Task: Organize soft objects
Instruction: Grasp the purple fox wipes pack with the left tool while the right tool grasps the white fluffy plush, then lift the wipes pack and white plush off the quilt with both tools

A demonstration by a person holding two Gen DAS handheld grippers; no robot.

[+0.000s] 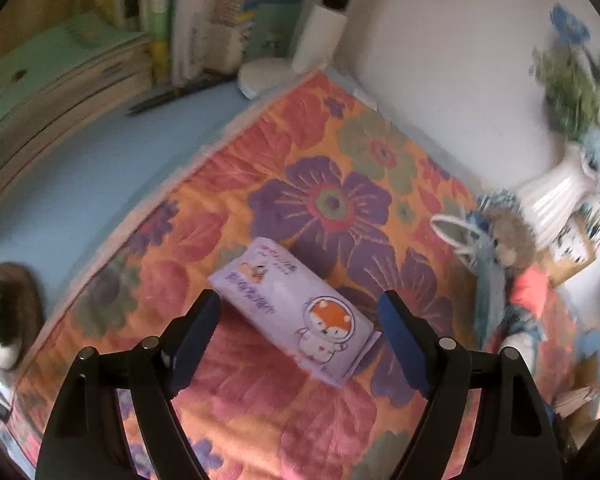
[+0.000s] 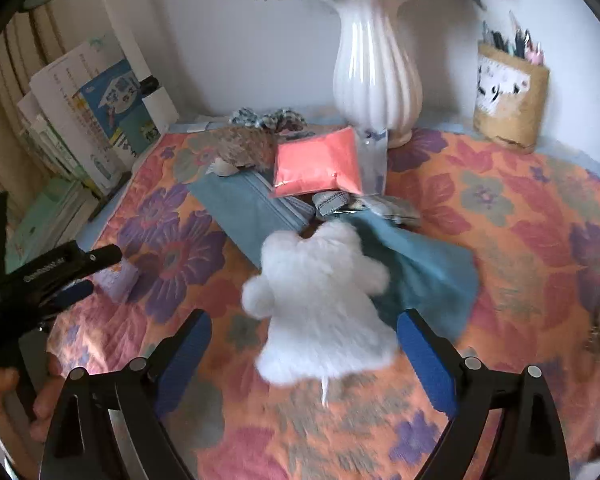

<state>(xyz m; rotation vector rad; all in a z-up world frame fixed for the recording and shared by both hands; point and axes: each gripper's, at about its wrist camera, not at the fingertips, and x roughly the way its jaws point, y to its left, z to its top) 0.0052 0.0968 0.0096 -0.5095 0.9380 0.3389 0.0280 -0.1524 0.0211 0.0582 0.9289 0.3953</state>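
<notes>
A lilac tissue pack (image 1: 296, 308) with a fox picture lies on the flowered mat (image 1: 340, 160). My left gripper (image 1: 299, 300) hangs over it, open, with the pack between the blue pads and clear of both. In the right wrist view a white fluffy plush (image 2: 320, 300) lies on the mat between the spread fingers of my right gripper (image 2: 306, 319), which is open and does not touch it. Behind the plush is a pile: teal cloths (image 2: 420, 264), a pink packet (image 2: 316, 164) and a brown furry toy (image 2: 240, 146). The left gripper (image 2: 80, 276) and tissue pack (image 2: 118, 280) show at the left there.
A white ribbed vase (image 2: 376, 80) with blue flowers and a cardboard pen holder (image 2: 508, 100) stand at the back by the wall. Books (image 2: 96, 112) line the left side. A white lamp base (image 1: 264, 76) and a pen (image 1: 172, 96) lie beyond the mat.
</notes>
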